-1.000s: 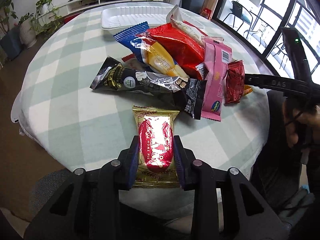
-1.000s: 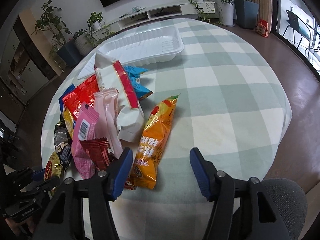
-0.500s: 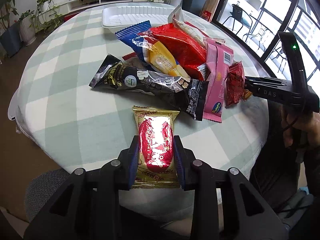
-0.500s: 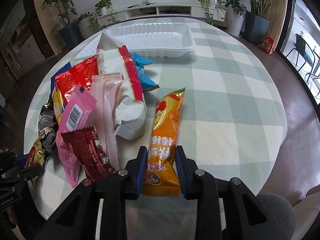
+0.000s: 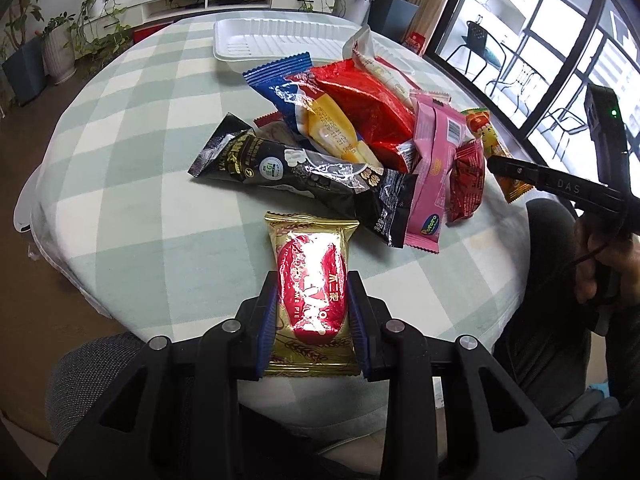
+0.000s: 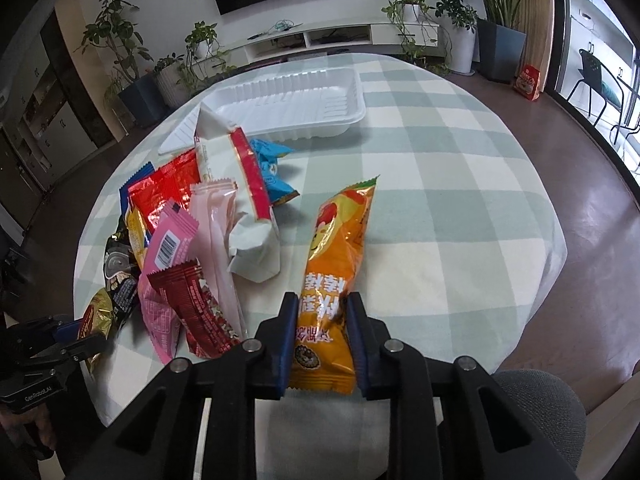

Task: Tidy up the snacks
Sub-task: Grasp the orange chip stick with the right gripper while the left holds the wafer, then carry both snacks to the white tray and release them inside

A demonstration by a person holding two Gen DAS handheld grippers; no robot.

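The left gripper (image 5: 313, 316) is clamped on the gold-and-red pie packet (image 5: 311, 288), one pad on each long edge near its rear half. The packet's front end projects ahead of the fingertips toward the snack pile (image 5: 352, 140). The right gripper (image 6: 321, 334) is clamped on the lower third of the orange snack bag (image 6: 336, 264); the rest of the bag extends forward of the fingers, apparently off the tablecloth (image 6: 440, 200), though the view does not confirm clearance. The white tray (image 6: 288, 100) lies far ahead of both sets of fingers, beyond the pile.

Risks:
- The orange bag is long and held only at one end. A fast swing toward the tray could let it droop, slip through the pads, or sweep the white-and-red packet (image 6: 248, 208) just left of the fingers.
- Both wrappers are glossy film; light grip pressure may allow slippage, while heavy pressure may crush the contents.
- Both grippers heading for the same tray could collide.

Change from one second earlier: the right fingers then stood wide apart with the orange bag lying outside them on the left; they have since closed on it. The left grip on the pie packet is unchanged.
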